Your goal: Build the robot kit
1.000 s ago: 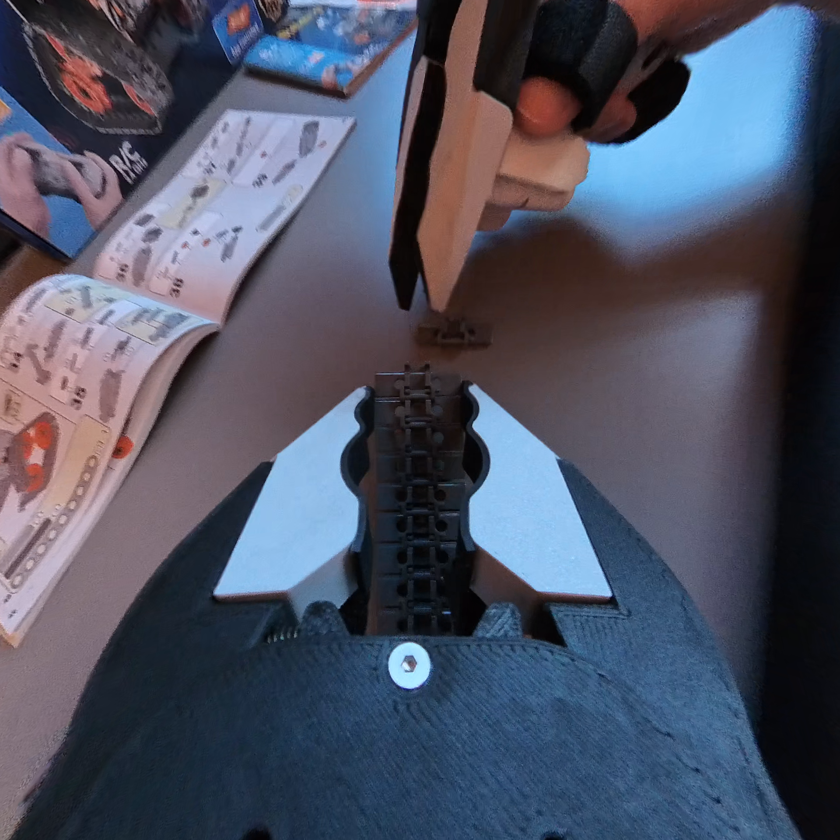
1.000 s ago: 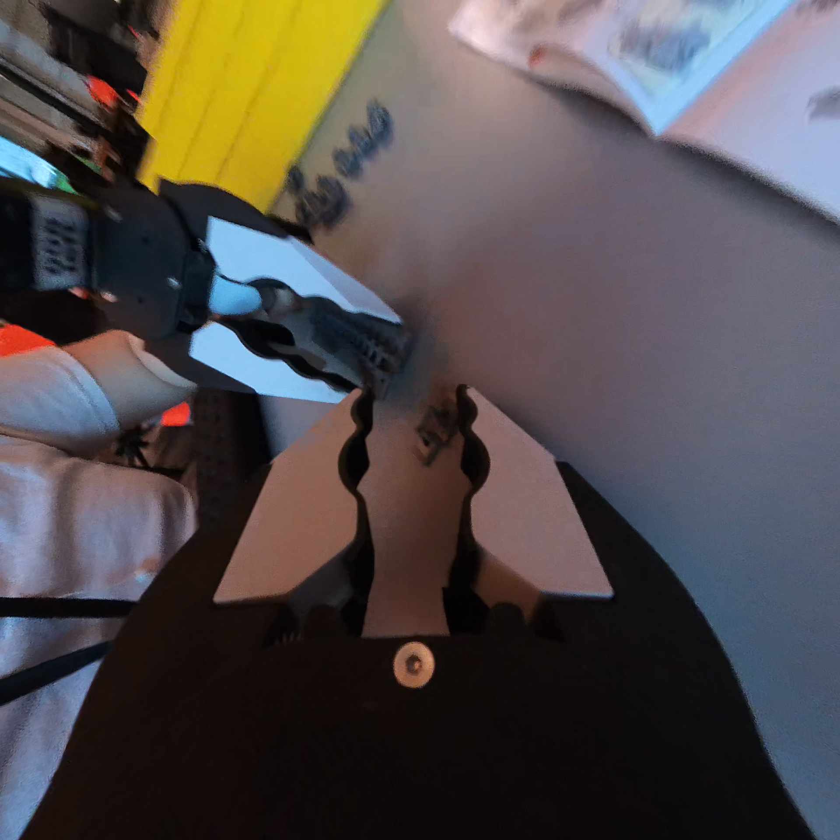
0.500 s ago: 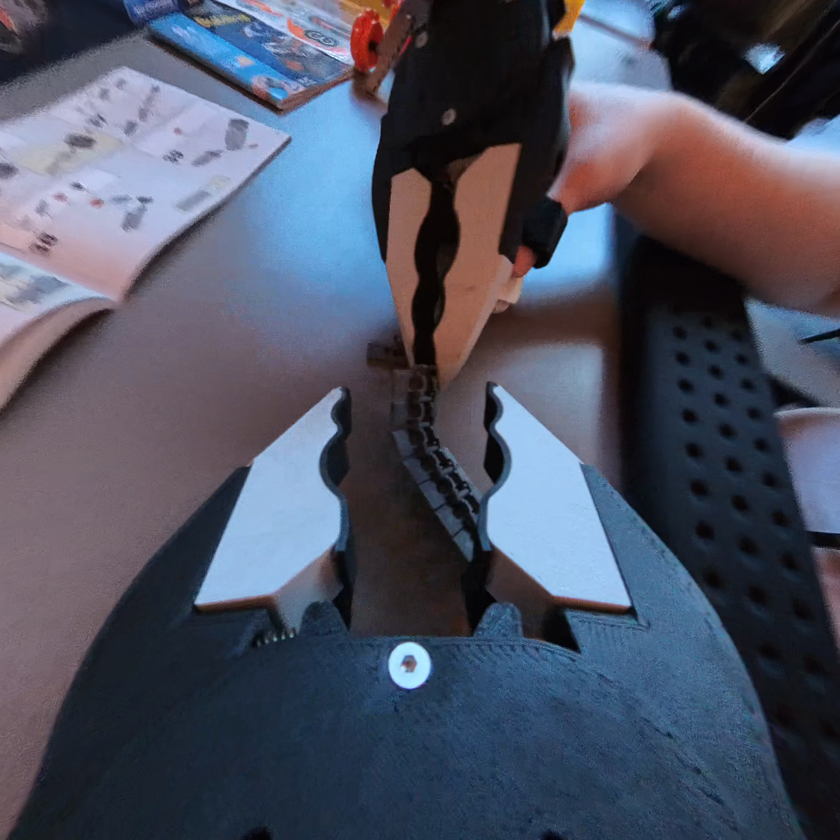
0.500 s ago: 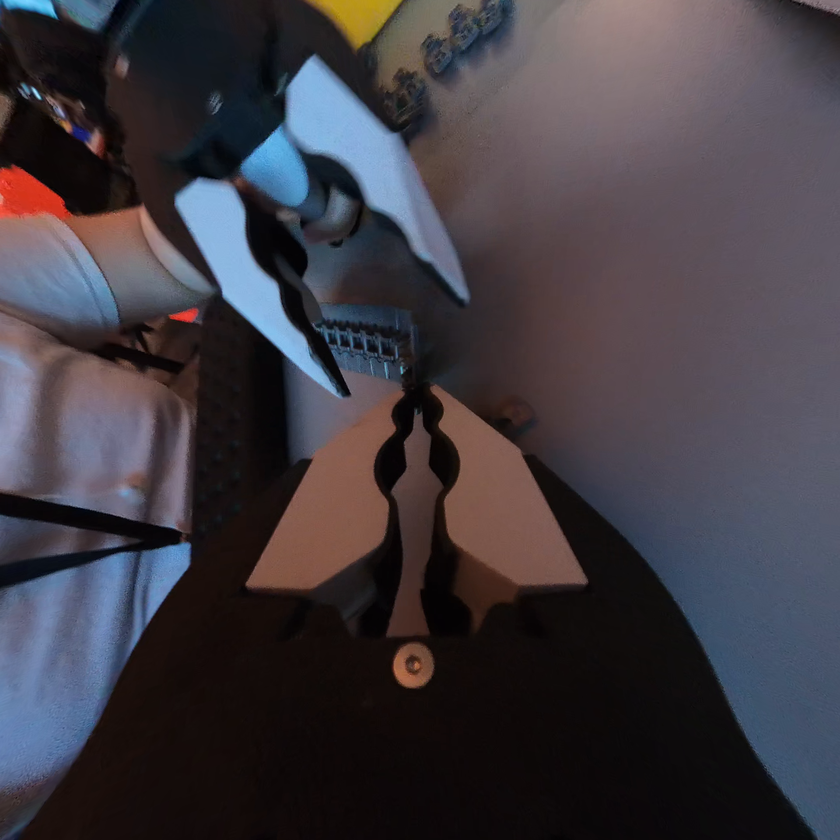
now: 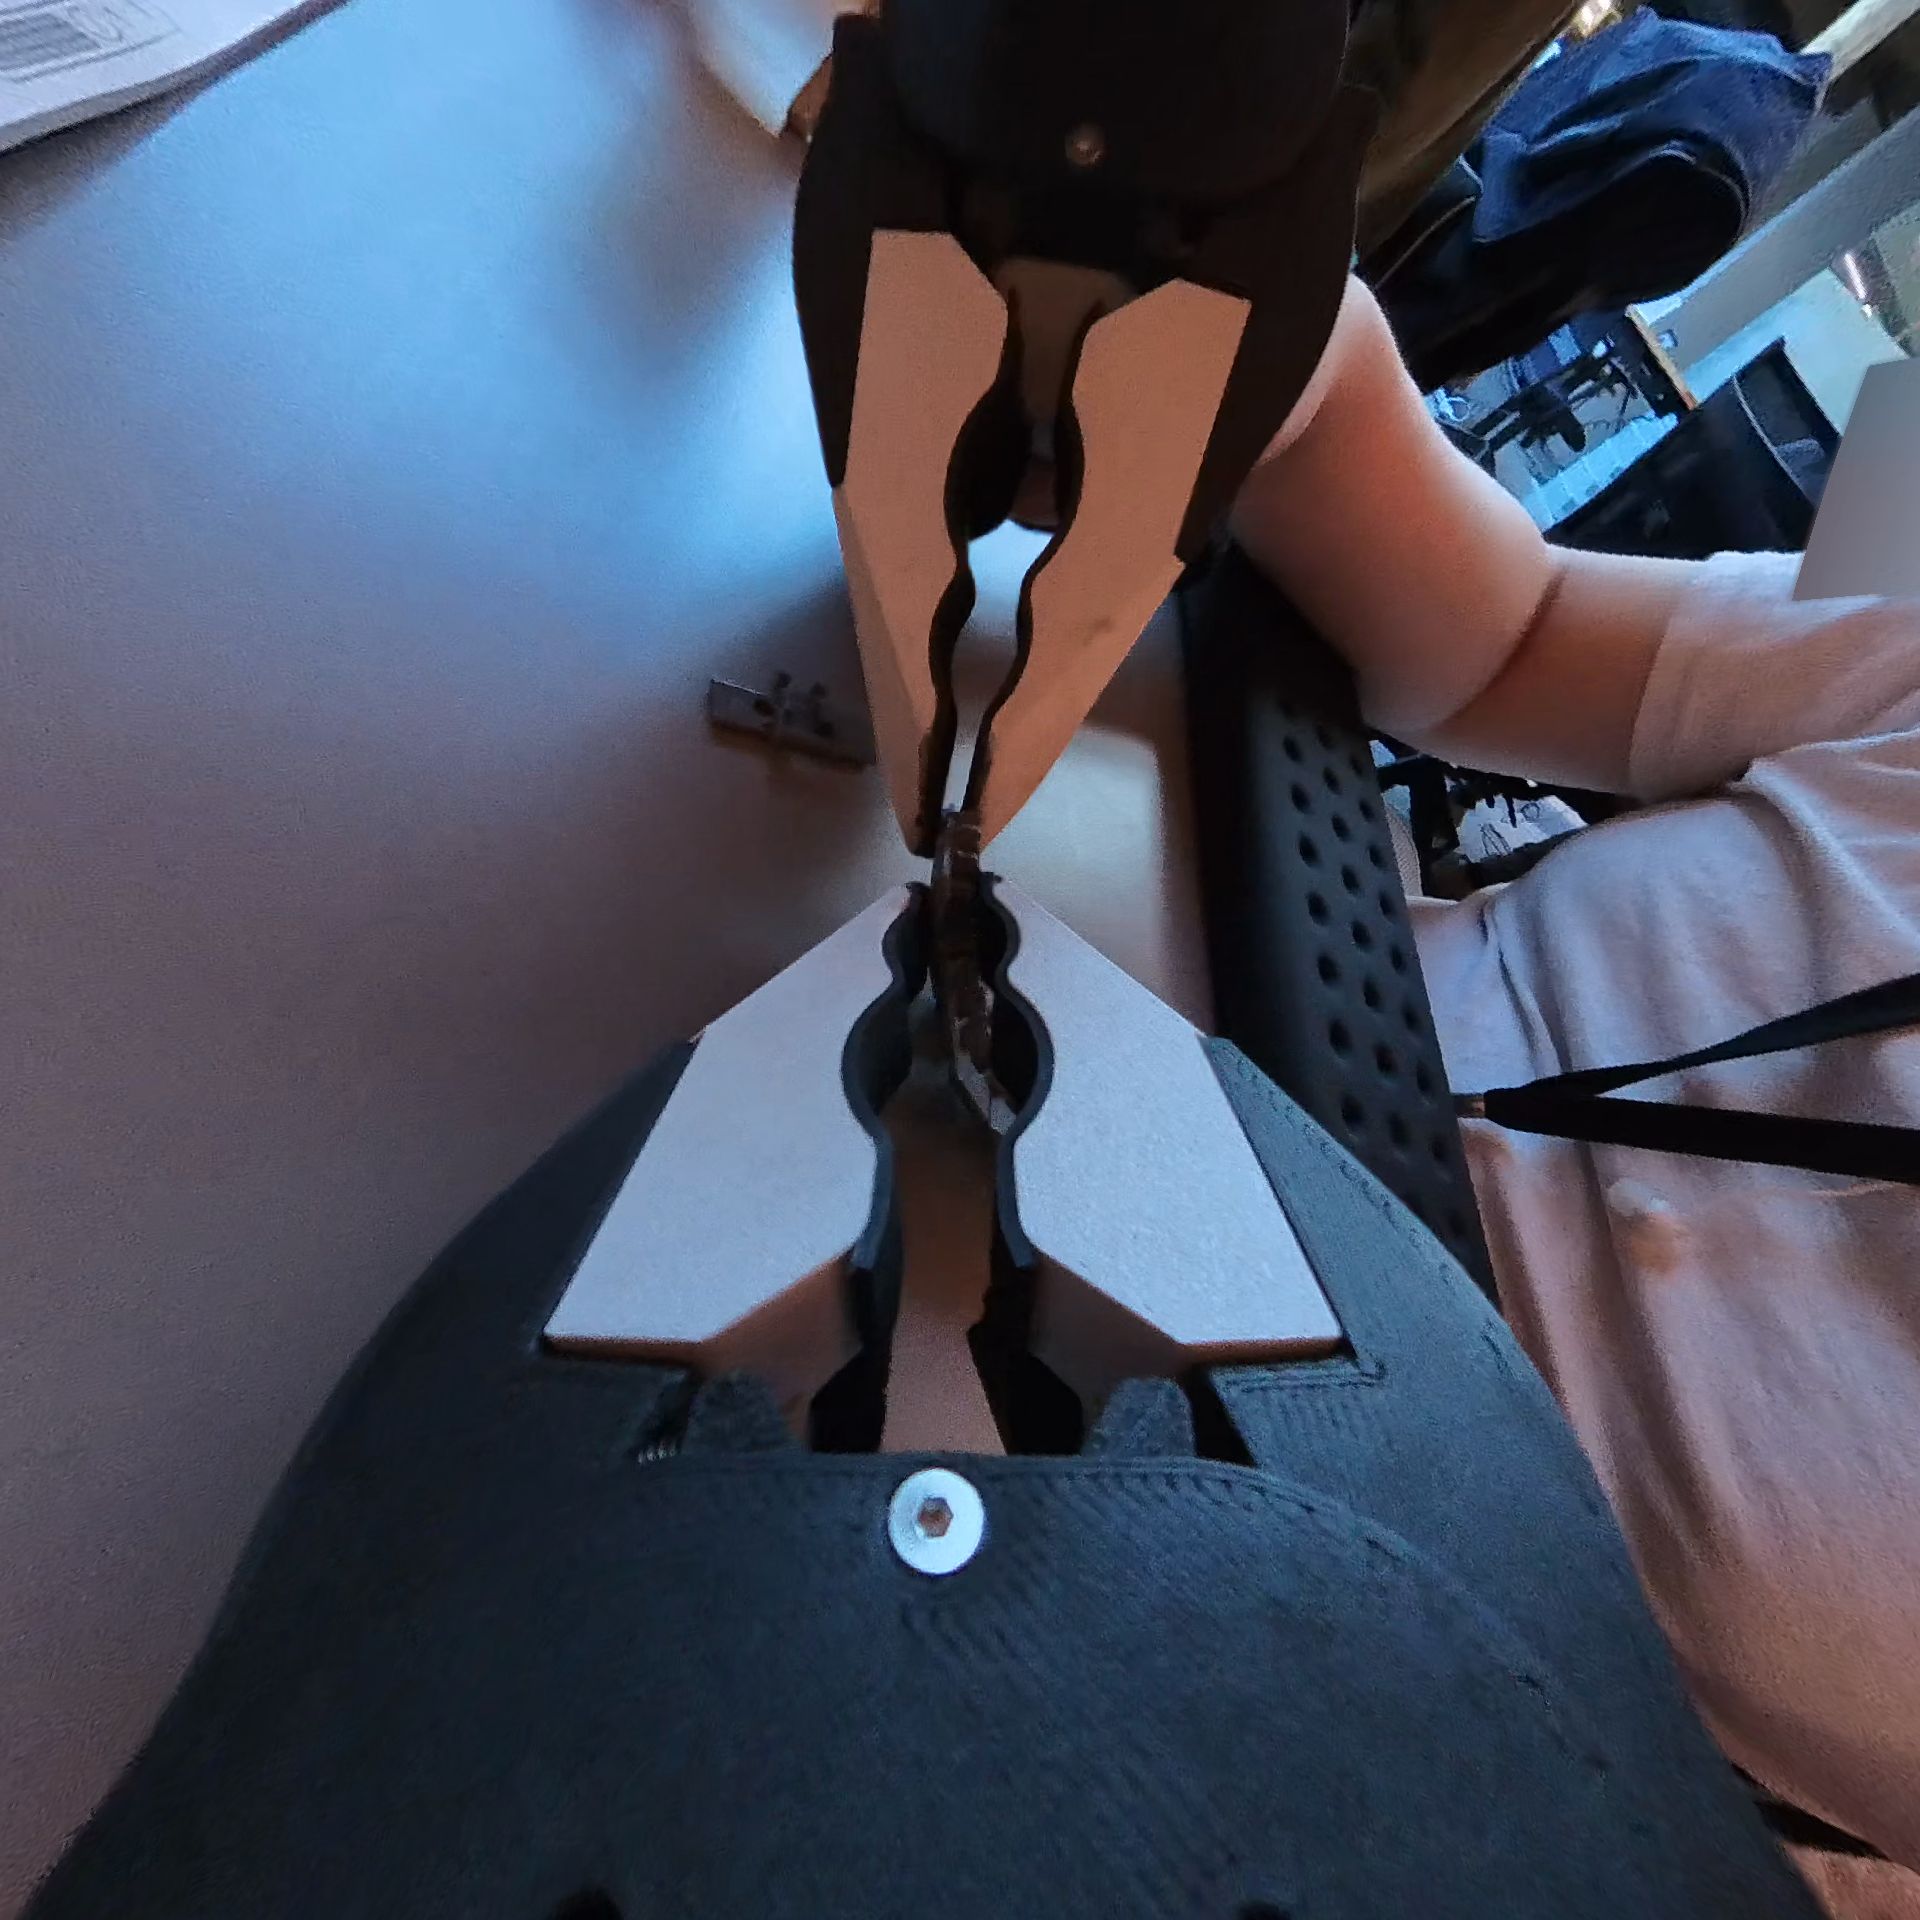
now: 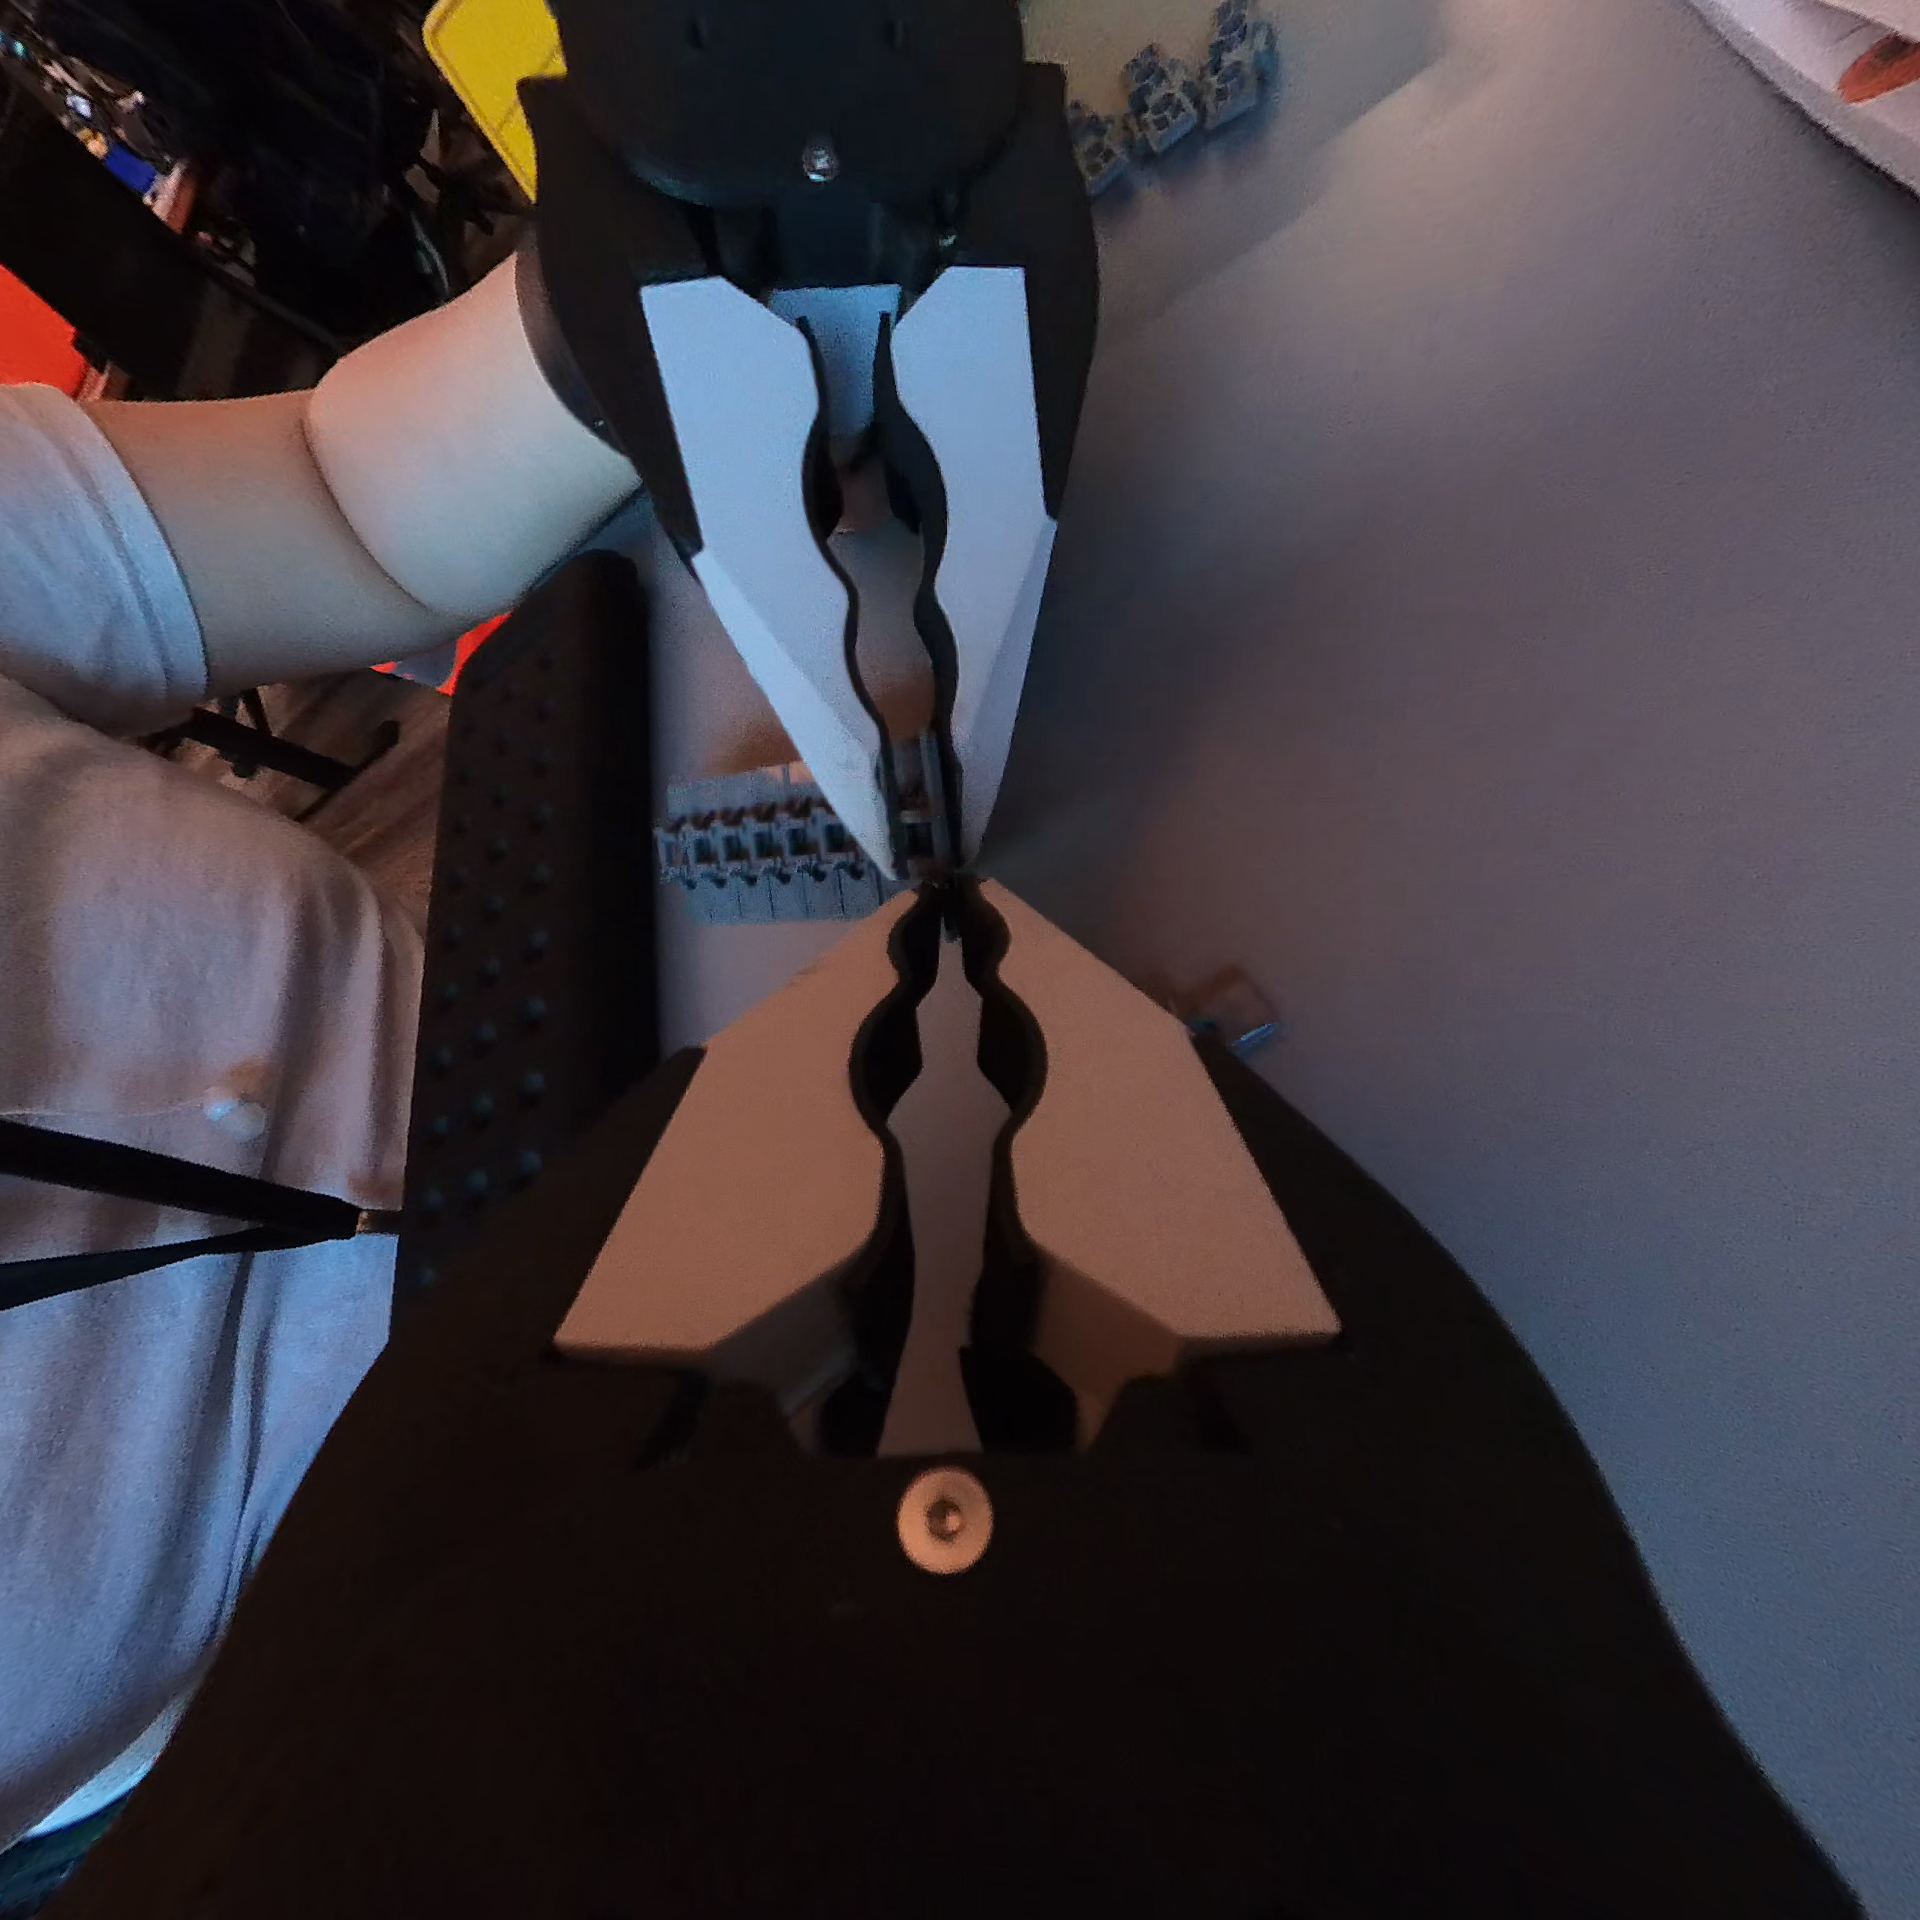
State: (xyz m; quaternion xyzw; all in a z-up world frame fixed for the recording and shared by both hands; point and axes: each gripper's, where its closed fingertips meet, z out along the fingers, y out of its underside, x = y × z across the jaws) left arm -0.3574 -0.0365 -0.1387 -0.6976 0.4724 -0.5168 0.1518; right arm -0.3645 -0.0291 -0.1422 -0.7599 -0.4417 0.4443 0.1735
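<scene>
above the grey bench (image 5: 312, 727), two hand-held grippers meet tip to tip over a strip of dark linked track pieces. nearest in the left wrist view, the left gripper (image 5: 954, 904) has its jaws nearly closed, clamped on the track strip (image 5: 961, 997), which runs edge-on between the tips and back into the scalloped gap. just beyond, the right gripper (image 5: 951, 821) points back toward the camera, jaws drawn in to a thin slit and pinching the strip's far end. a single loose track link (image 5: 788, 719) lies on the bench just beside it, to the left. a person's forearm (image 5: 1455, 582) reaches in from the right, past a black perforated chair edge (image 5: 1320, 935).

the right wrist view shows the strip hanging sideways as a grey row of links (image 6: 764, 862), with more small pieces (image 6: 1174, 94) farther off.

judging by this pose, the work calls for keeping both tips aligned and square, with steady pressure and no twist, so the links neither bend nor slip.
</scene>
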